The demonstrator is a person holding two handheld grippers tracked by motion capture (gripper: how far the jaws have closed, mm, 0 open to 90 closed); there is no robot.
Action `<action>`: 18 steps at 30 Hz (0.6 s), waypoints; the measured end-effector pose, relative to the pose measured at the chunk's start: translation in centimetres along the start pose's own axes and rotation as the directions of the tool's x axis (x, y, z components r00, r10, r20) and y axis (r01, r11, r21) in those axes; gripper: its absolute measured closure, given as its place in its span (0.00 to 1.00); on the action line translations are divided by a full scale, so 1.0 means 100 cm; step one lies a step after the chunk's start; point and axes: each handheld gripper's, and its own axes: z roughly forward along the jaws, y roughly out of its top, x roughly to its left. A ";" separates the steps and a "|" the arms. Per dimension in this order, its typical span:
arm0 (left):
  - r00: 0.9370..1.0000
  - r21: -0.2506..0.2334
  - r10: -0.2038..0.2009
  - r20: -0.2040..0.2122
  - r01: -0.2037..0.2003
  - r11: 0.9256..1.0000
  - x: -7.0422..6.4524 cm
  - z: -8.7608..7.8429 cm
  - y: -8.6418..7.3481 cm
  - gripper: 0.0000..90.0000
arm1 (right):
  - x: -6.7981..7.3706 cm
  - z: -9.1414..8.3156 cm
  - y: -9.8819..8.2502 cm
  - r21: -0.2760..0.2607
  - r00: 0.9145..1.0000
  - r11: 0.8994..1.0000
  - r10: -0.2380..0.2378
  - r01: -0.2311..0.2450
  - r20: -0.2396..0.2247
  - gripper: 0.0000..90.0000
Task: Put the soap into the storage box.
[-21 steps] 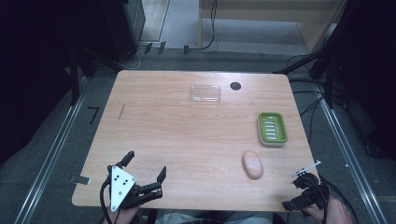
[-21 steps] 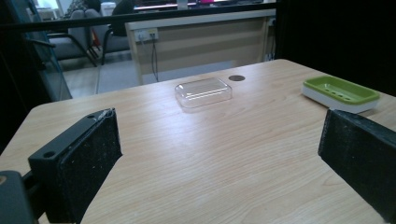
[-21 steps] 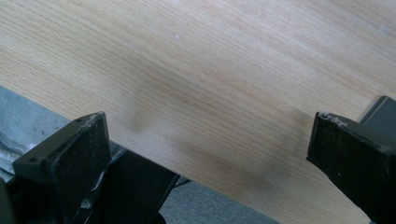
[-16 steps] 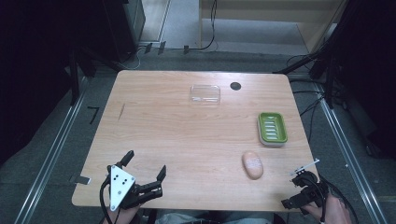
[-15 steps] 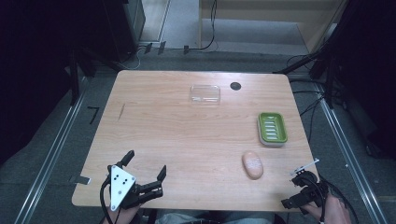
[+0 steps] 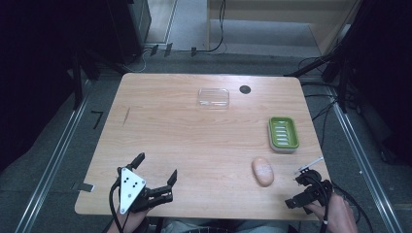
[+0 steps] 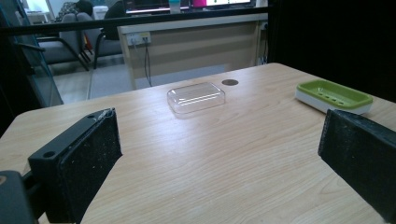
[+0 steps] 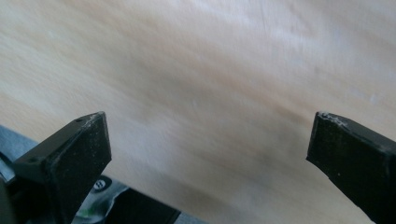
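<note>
- Here's the wooden table (image 6: 184,131), and things are spread wide over it.
- Left gripper (image 6: 154,171) sits over the near-left corner, the person's hand under it at the near edge, grey three-cornered plate on top. Jaws wide apart, nothing between them.
- From the left gripper view the two black jaws frame bare wood, pointing toward the far right corner of the table.
- Right gripper (image 6: 303,187) hangs at the near-right corner, held in a hand (image 6: 335,213) that comes in over the near edge. In the right gripper view its jaws stand well apart, holding nothing, with blurred wood grain between them and the table's edge just below.
- The clear plastic lid (image 6: 213,97) lies flat near the far edge, about mid-width. In the left gripper view it is straight ahead (image 7: 196,97).
- Just beside it, toward the far right corner, there's a small dark round spot (image 6: 245,89) in the tabletop.
- The green soap dish (image 6: 283,133) sits by the right edge, roughly halfway down, long side running along that edge; white base shows under the green tray in the left gripper view (image 7: 334,95).
- The tan oval soap bar (image 6: 262,171) lies on the bare wood between the dish and the near edge, apart from both grippers.
</note>
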 end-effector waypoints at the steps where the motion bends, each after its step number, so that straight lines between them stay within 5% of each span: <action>1: 1.000 0.000 -0.006 -0.008 0.006 1.000 0.000 0.001 0.000 0.00 | 0.001 0.000 0.003 -0.004 1.000 1.000 -0.002 0.002 -0.001 0.00; 18: 1.000 0.003 0.029 0.013 -0.029 1.000 -0.003 -0.001 0.000 0.00 | 0.024 0.003 0.054 -0.011 0.998 0.997 -0.070 0.070 -0.007 0.00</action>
